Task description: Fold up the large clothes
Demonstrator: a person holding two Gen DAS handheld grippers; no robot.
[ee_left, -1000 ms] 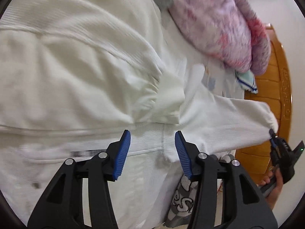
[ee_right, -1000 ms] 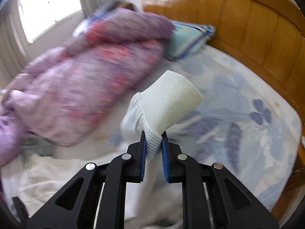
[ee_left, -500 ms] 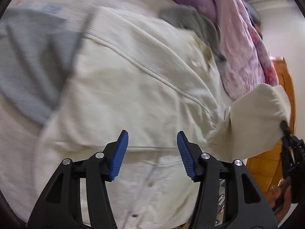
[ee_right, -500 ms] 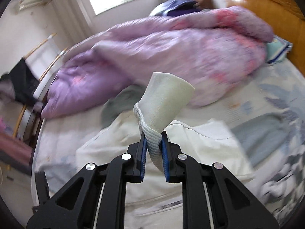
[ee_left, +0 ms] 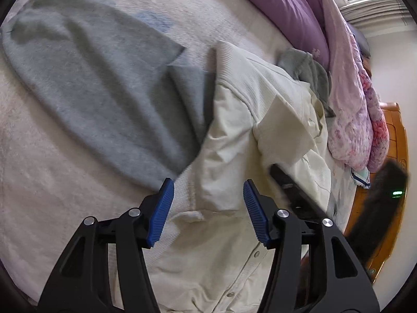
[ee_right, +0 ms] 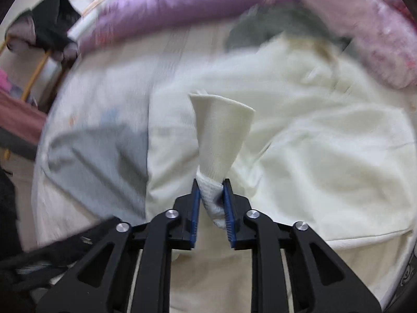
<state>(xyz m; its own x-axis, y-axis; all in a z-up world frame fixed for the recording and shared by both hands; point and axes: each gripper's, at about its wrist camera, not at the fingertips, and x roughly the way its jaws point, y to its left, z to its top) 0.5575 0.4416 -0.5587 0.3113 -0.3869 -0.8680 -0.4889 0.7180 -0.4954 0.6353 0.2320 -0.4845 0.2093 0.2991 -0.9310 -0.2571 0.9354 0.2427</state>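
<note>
Cream jacket lies spread on the bed sheet, partly over a grey garment that is flat on the sheet at its left side in the left wrist view. The jacket has a ribbed hem and a row of small snap buttons along its front edge. Behind it a second grey cloth is crumpled against the purple and pink quilt, and a wooden headboard stands at the far right. The left gripper hovers above the jacket's lower edge; its blue pads are wide apart, the jaws are opening, and there is nothing between them, only the cloth underneath. In the right wrist view, the right gripper has the ribbed cuff of the jacket's sleeve between its pads, and the cuff stands up from them like a small funnel. The jaws of this gripper are opening; the bunched knit fills the gap and touches both pads, so the cuff is not yet free. The sleeve is above the body of the jacket, which looks blurred. The right gripper shows in the left view too, as a dark blurred form just beside the jacket's folded part.
</note>
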